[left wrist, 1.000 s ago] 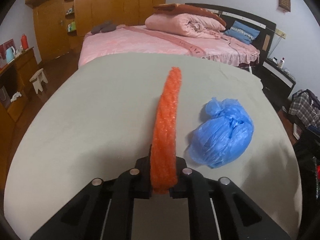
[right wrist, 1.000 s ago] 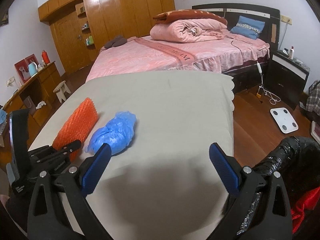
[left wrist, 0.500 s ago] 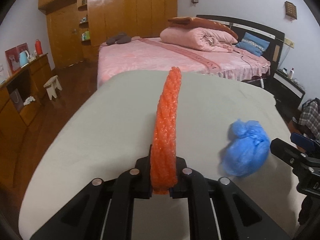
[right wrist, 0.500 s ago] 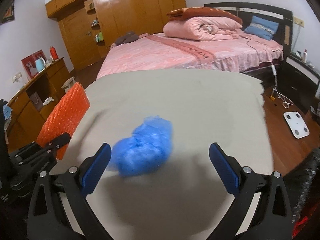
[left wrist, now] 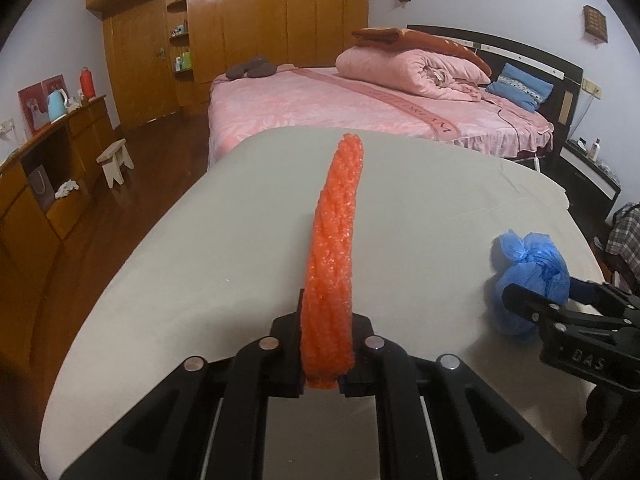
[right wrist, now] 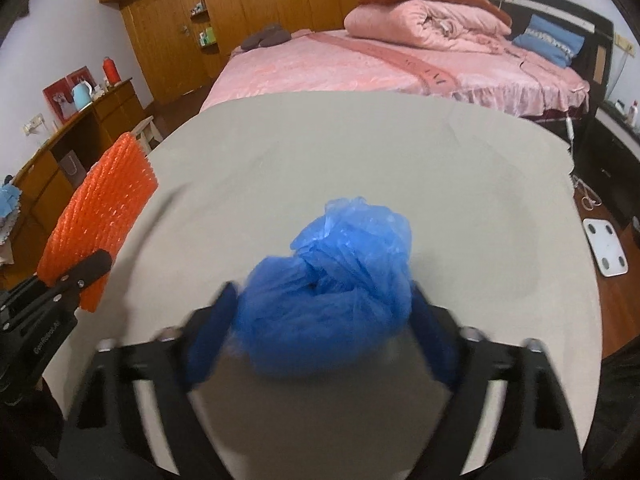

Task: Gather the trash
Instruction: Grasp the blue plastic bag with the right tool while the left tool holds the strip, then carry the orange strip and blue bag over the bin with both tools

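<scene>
Behind the grey-covered table (right wrist: pixel 400 152) sits a pink bed (left wrist: pixel 360 104). Your right gripper (right wrist: pixel 320 316) has swung in and now brackets the knotted blue plastic bag (right wrist: pixel 332 300), jaws nearly touching it; close next. Your left gripper (left wrist: pixel 322 364) keeps pinching the orange foam net (left wrist: pixel 336 240).

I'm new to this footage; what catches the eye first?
The bright orange foam net, clamped in the left gripper, stands over the grey table. The knotted blue plastic bag fills the blurred right gripper. A pink bed lies behind.
</scene>
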`<action>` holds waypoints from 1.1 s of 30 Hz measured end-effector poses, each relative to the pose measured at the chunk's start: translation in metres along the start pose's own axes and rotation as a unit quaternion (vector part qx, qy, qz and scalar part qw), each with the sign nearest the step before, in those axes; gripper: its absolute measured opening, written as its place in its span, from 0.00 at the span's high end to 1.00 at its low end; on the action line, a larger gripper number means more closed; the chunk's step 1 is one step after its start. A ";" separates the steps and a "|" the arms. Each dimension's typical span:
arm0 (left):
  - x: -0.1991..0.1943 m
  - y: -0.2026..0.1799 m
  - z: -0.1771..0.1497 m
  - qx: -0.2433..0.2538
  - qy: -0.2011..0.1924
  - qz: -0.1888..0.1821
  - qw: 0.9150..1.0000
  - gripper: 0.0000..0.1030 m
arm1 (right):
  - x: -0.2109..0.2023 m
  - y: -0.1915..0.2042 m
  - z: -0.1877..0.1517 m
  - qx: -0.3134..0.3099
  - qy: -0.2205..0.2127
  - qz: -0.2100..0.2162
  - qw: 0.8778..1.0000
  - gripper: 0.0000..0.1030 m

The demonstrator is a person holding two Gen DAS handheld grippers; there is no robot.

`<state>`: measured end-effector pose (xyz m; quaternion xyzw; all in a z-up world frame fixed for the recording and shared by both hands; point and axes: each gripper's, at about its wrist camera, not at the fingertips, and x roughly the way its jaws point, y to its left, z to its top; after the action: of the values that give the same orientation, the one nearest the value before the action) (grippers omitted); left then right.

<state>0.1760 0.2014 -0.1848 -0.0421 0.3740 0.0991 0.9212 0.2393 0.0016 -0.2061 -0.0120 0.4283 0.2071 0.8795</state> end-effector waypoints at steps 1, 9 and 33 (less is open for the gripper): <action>0.000 0.000 -0.001 0.000 0.000 -0.001 1.000 0.89 | 0.001 0.000 0.000 0.000 0.003 0.004 1.000 0.35; -0.002 -0.004 -0.001 0.000 -0.001 -0.003 1.000 0.89 | -0.007 -0.001 -0.003 -0.006 0.003 0.015 1.000 0.41; -0.094 -0.064 0.020 0.036 -0.048 -0.049 0.997 0.89 | -0.159 -0.039 -0.007 0.020 -0.097 0.015 0.995 0.41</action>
<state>0.1372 0.1280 -0.1052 -0.0229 0.3306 0.0420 0.9426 0.1619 -0.0916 -0.0963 0.0321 0.3449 0.2114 0.9140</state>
